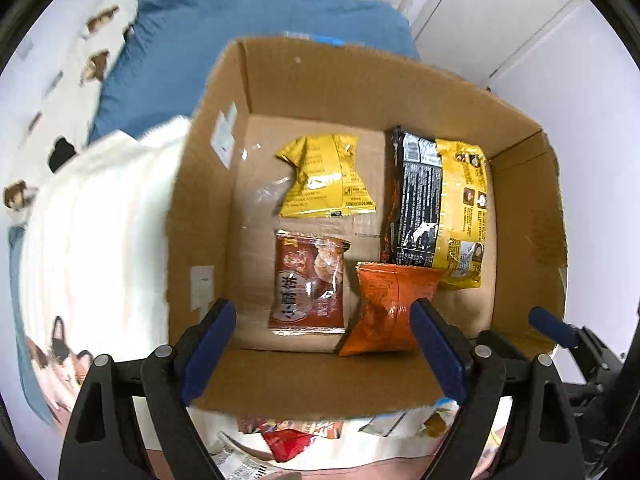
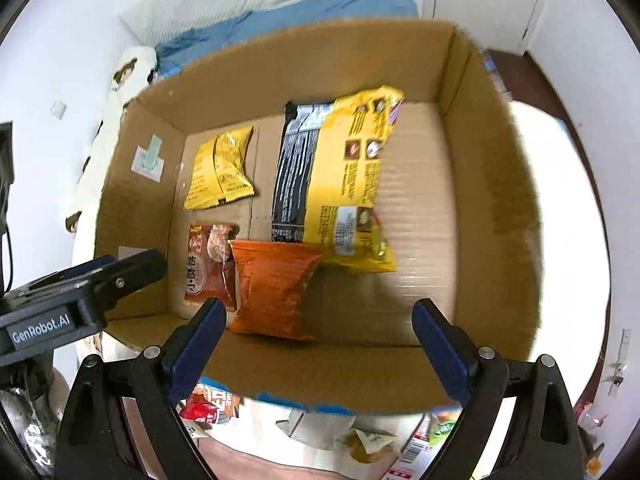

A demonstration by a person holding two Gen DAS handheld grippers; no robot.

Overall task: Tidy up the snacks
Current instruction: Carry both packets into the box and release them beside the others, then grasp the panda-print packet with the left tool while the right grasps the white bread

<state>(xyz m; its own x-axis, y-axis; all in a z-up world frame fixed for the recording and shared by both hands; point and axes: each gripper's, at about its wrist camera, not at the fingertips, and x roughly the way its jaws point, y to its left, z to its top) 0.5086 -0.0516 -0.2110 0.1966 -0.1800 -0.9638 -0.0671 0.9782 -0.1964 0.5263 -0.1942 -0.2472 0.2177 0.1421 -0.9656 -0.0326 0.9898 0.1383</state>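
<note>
Cardboard box point(image 1: 224, 208) holding four snack packets, orange packet point(image 1: 386, 308) lying nearest, left claw point(image 1: 322, 346) released and empty above it, right claw point(image 2: 316, 344) released too, nothing grasped

— What sits in the cardboard box point(image 1: 360, 92)?

— Four snack packs on its floor. At the far left lies a small chip packet point(image 1: 326, 176); to its right, a large noodle pack point(image 1: 440, 204).

— And nearer?

— A biscuit pack point(image 1: 306, 284) lies in front of the chip packet. Just right of it a crinkled snack bag point(image 1: 384, 308) overlaps the noodle pack's near end.

— Outside the box?

— More loose snack wrappers point(image 2: 320, 424) lie before its near wall.
</note>
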